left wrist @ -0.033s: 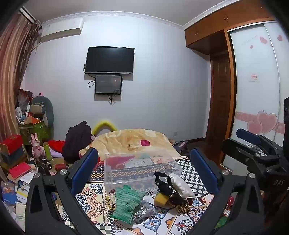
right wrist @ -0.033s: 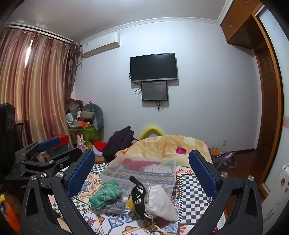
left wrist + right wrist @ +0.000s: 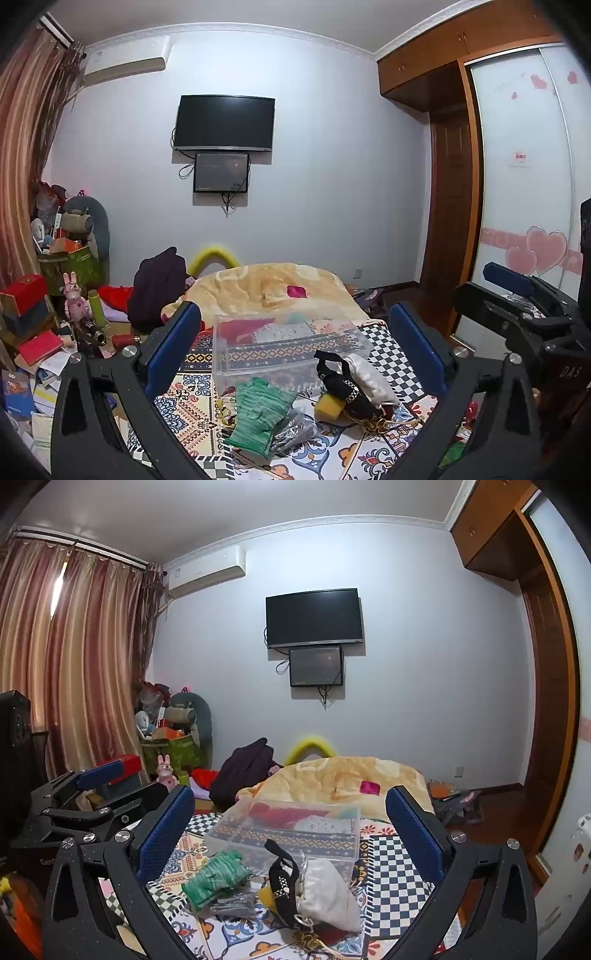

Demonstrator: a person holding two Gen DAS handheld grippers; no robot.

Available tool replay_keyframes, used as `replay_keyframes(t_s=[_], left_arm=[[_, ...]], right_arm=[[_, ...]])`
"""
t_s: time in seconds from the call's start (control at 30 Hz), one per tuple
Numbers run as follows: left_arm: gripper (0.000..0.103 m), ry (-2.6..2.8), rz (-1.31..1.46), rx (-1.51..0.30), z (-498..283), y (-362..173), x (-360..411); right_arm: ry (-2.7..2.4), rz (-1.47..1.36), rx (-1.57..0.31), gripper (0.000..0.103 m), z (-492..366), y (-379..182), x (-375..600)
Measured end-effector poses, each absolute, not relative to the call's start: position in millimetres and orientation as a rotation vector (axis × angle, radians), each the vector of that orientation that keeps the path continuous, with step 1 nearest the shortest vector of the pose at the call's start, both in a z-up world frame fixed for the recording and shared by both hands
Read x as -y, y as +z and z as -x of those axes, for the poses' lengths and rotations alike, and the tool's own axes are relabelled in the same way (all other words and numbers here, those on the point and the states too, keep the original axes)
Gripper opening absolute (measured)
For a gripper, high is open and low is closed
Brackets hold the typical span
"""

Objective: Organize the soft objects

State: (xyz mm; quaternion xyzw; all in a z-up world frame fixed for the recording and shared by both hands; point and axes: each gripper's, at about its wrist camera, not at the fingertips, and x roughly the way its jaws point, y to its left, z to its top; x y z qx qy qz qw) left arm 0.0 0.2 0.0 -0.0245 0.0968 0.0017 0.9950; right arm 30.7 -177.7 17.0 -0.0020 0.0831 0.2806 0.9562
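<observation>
A clear plastic box (image 3: 284, 347) (image 3: 288, 830) stands on the patterned bed cover. In front of it lie a green knit glove (image 3: 258, 413) (image 3: 214, 875), a grey glittery cloth (image 3: 295, 435) (image 3: 232, 904), a yellow sponge (image 3: 328, 404), a black strap (image 3: 340, 380) (image 3: 282, 875) and a white pouch (image 3: 371, 378) (image 3: 327, 891). My left gripper (image 3: 295, 354) is open and empty, held above the pile. My right gripper (image 3: 290, 834) is open and empty too, to the right of the left one.
A yellow blanket (image 3: 269, 288) is heaped behind the box with a dark garment (image 3: 159, 284) beside it. Boxes, books and toys (image 3: 40, 332) clutter the floor at left. A wardrobe with sliding doors (image 3: 524, 184) stands at right. A TV (image 3: 225, 123) hangs on the far wall.
</observation>
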Motion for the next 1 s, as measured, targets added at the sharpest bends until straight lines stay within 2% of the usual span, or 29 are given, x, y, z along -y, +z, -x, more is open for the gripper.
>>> replay_keyframes(t_s=[1.0], left_arm=[[0.103, 0.005, 0.036, -0.169, 3.7, 0.9, 5.5]], right_arm=[[0.576, -0.007, -0.184, 0.103, -27.1, 15.2, 174.5]])
